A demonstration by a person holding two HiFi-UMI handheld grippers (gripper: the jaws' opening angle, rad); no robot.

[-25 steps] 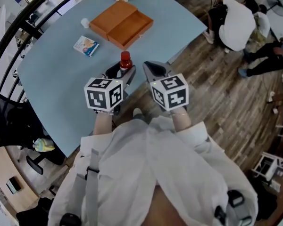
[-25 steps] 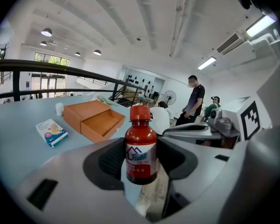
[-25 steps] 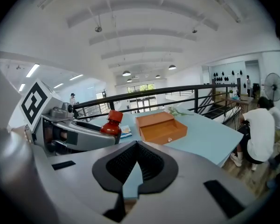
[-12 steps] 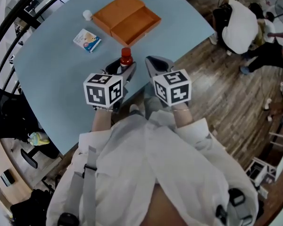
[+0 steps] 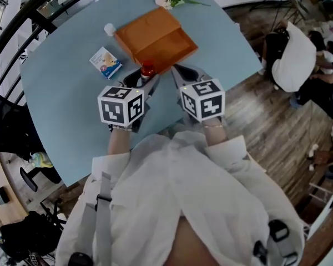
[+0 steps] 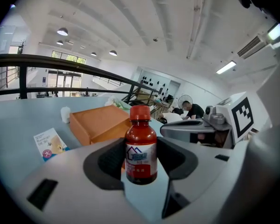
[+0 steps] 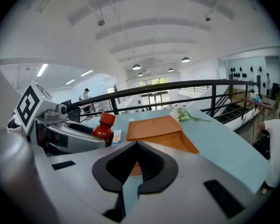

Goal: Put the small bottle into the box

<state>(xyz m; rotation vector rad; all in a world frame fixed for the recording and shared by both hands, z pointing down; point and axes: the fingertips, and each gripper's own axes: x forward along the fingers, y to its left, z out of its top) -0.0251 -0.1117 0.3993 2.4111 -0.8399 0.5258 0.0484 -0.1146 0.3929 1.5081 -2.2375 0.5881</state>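
Left gripper (image 6: 140,164) clamped on small bottle (image 6: 141,146); long axis upright, cap up. Box (image 5: 158,37) open, at 12 o'clock from bottle, near. Right gripper (image 7: 135,164) jaws together, empty, at bottle's 3 o'clock.

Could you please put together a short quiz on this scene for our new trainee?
1. Multiple choice: what stands between the jaws of the left gripper? A) nothing B) the small bottle C) a spoon
2. True or false: the box on the table is closed.
3. Fill the blank: the right gripper, its jaws together, holds ____.
Key: 1 B; 2 false, it lies open; 3 nothing.
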